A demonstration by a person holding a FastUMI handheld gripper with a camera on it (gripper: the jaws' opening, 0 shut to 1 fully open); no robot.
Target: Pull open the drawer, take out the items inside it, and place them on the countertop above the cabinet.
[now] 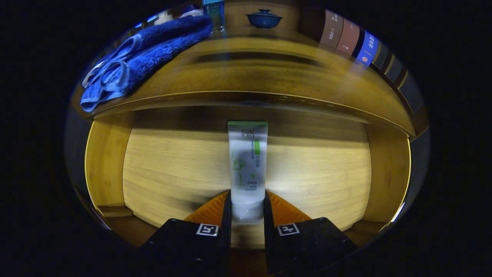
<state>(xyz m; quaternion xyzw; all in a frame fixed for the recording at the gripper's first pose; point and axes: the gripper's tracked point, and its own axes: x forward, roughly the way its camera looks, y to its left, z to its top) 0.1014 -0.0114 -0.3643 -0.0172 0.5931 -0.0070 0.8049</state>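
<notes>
Gripper [247, 209] clamped on the tube [247, 165], lower centre of frame.
Both fingers press the tube's cap end; it lies lengthwise inside the open drawer [173, 169]. Up top, the countertop [269, 73] carries a blue towel [146, 57] upper left, a lidded bowl [264, 18] at top centre.

We see a wooden countertop [269, 73]; on it, a blue towel [142, 57], bowl [263, 18], books [348, 36].

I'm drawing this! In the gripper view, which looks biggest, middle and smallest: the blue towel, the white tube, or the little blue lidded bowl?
1. Blue towel, on the countertop.
2. White tube, clamped by the tongs; it is nearer the camera, so this spot is unsure.
3. Blue lidded bowl, farthest away.
</notes>
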